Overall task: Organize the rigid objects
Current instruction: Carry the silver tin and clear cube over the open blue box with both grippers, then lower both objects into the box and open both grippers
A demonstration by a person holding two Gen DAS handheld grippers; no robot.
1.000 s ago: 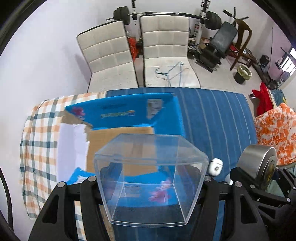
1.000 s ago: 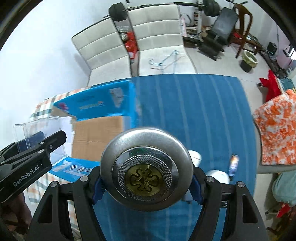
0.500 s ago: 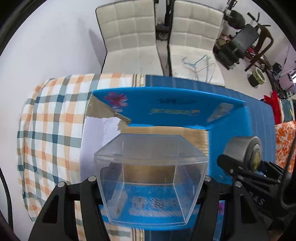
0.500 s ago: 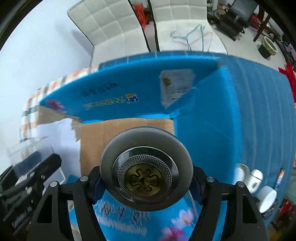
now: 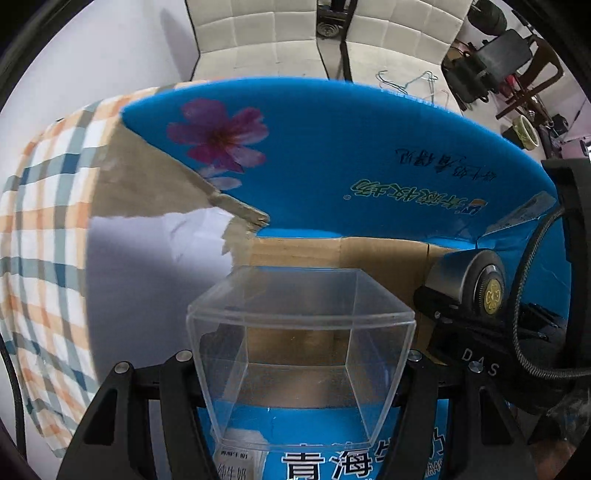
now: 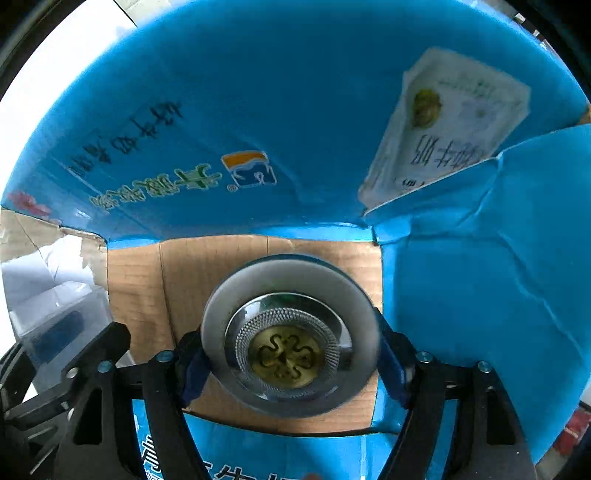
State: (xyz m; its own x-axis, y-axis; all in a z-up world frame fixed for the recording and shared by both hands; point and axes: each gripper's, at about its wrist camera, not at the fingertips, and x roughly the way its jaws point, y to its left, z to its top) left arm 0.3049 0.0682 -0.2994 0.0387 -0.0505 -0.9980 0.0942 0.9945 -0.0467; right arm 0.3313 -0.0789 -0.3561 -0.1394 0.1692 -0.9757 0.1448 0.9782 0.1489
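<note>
1. Two black two-finger grippers pointed down into an open blue cardboard box with a brown corrugated floor, its flaps standing up around the opening.
2. The left gripper held a clear, square-sided plastic container between its fingers, clamped on the container's two opposite walls. The container sat with its open mouth facing the camera, over the box's brown floor near the front wall.
3. The right gripper had a round silver metal lid with a brass clover-patterned centre between its blue-padded fingers. Its jaws had just been opening; the lid looked blurred at its rim, and whether the pads pressed on it I could not tell.
4. In the left wrist view the same lid appeared on edge at the right, just beside the clear container, both above the box floor.
5. The far flap of the box carried a printed purple flower, yellow-green lettering and a white paper label near its right corner.
6. One torn flap on the left showed bare brown cardboard.
7. The box stood on a checked orange, grey and white cloth.
8. Beyond the box stood two white quilted chairs, with wire hangers on the right one.
</note>
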